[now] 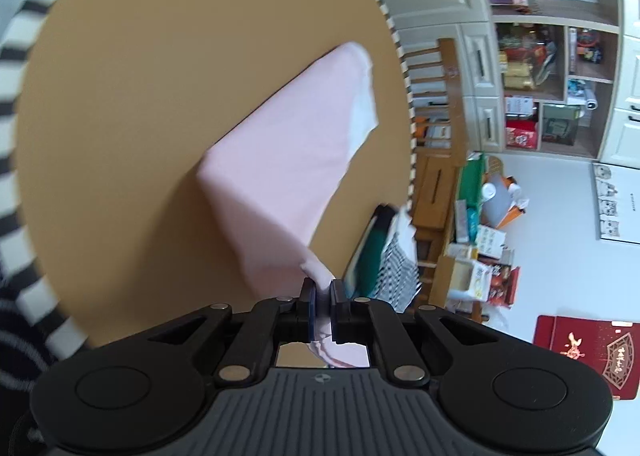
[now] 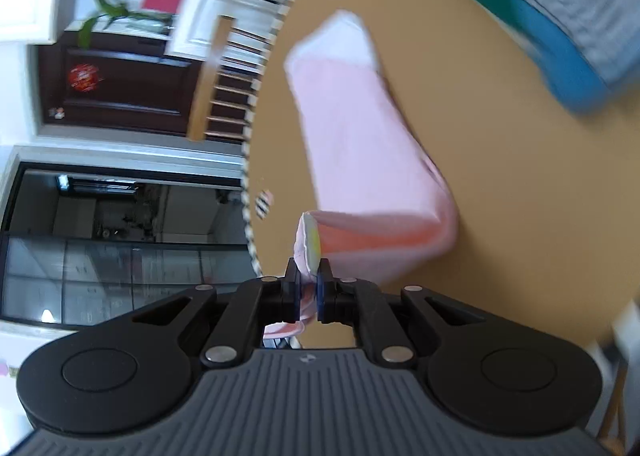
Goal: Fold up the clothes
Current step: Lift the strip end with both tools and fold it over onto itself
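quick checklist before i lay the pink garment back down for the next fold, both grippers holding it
1. Left gripper shut on the pink garment: ok, cloth is pinched between its pads.
2. Right gripper shut on the same garment: ok, a bunched corner sits between its pads.
3. Garment clear of the table: cannot tell, the far end hangs low and may touch it.
4. Bare table under the garment: ok, tan surface shows around it.
5. Stack of folded clothes out of the way: ok, it sits apart at the table edge.
6. Cloth hanging smooth: not ok, a fold runs through it near the right gripper.
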Motion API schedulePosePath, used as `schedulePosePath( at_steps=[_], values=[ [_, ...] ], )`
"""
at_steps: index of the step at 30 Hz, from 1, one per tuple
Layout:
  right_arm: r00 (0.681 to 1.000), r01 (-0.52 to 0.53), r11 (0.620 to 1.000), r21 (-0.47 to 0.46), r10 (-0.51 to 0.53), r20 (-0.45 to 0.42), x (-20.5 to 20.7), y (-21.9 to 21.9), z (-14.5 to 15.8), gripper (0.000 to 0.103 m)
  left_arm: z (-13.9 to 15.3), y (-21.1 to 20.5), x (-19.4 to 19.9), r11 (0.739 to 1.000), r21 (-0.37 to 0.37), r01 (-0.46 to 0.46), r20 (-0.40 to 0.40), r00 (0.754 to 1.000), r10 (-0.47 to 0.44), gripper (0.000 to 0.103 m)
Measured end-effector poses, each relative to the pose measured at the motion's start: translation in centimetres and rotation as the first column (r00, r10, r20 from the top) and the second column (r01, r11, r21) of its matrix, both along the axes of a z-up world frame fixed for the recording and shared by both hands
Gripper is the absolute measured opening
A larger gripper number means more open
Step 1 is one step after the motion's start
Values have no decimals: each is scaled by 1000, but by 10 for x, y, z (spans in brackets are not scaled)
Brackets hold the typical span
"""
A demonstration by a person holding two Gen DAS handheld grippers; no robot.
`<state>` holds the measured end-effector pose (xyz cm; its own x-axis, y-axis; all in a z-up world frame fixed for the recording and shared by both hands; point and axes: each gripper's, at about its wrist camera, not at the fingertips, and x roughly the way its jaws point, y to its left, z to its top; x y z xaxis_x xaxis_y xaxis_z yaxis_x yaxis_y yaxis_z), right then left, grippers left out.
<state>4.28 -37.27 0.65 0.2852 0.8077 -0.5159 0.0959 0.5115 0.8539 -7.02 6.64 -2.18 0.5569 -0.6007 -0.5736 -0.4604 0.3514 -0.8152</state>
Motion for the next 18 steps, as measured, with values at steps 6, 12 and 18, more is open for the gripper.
schedulePosePath(
  at_steps=[6,12,18],
  values=[
    [994,107,993,-56,-106,18,121,15,18,7,5,18,126,999,-6,-49,0,999,49,7],
    [986,166,978,-129,-169,-12,232,49,-6,7,-22,36,251,997,15,-73,-59,996,73,7],
    [960,220,953,-208,-249,-126,305,72,-69,8,-84,41,346,996,3,-88,-170,982,87,8]
  ],
)
